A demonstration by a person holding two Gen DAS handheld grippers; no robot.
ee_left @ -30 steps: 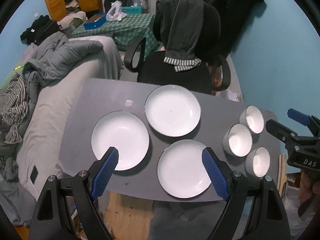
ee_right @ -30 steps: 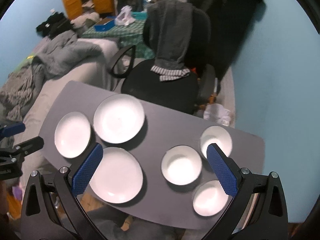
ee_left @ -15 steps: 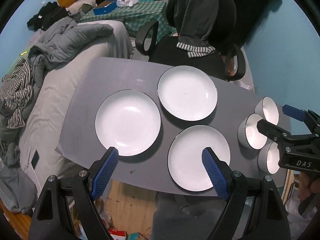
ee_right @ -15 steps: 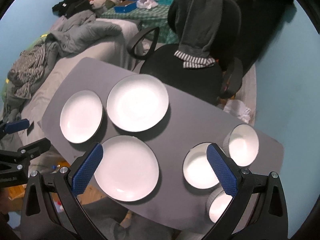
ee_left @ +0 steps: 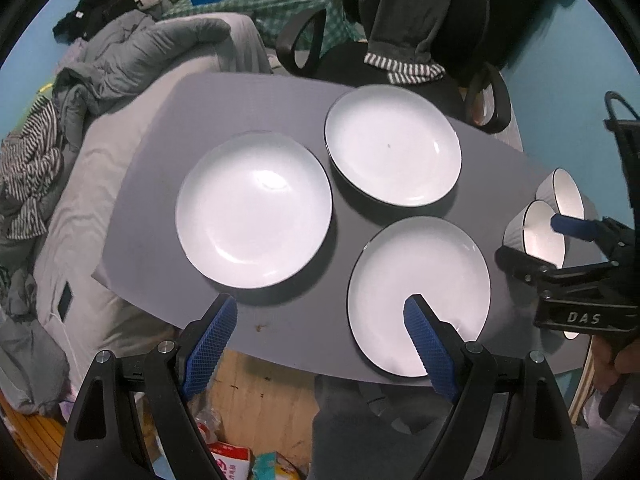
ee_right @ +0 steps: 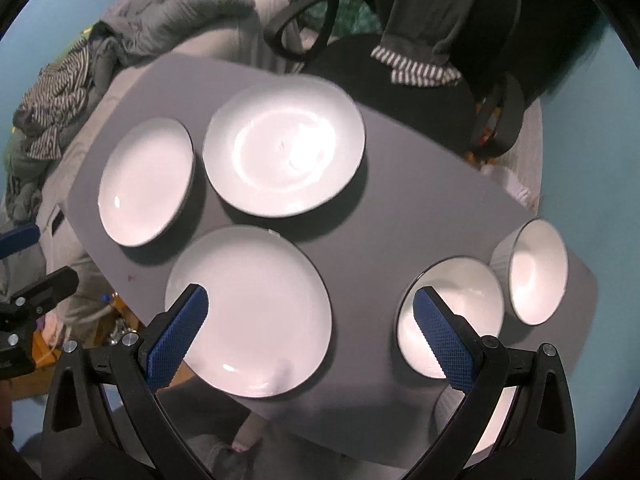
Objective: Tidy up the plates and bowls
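Three white plates lie on a grey table: a left plate, a far plate and a near plate. Three white bowls stand at the table's right end, two showing in the left wrist view. My left gripper is open above the table's near edge, its right finger over the near plate. My right gripper is open above the near plate and the middle bowl. The far bowl is beside it; the third bowl is mostly hidden.
A black office chair draped with dark clothes stands behind the table. A sofa with piled grey bedding lies to the left. Cardboard and packets lie on the floor under the near edge. A blue wall is on the right.
Both grippers have moved closer to the table and lower. The right gripper has come in over the bowls as seen from the left wrist view. The dishes have not moved.
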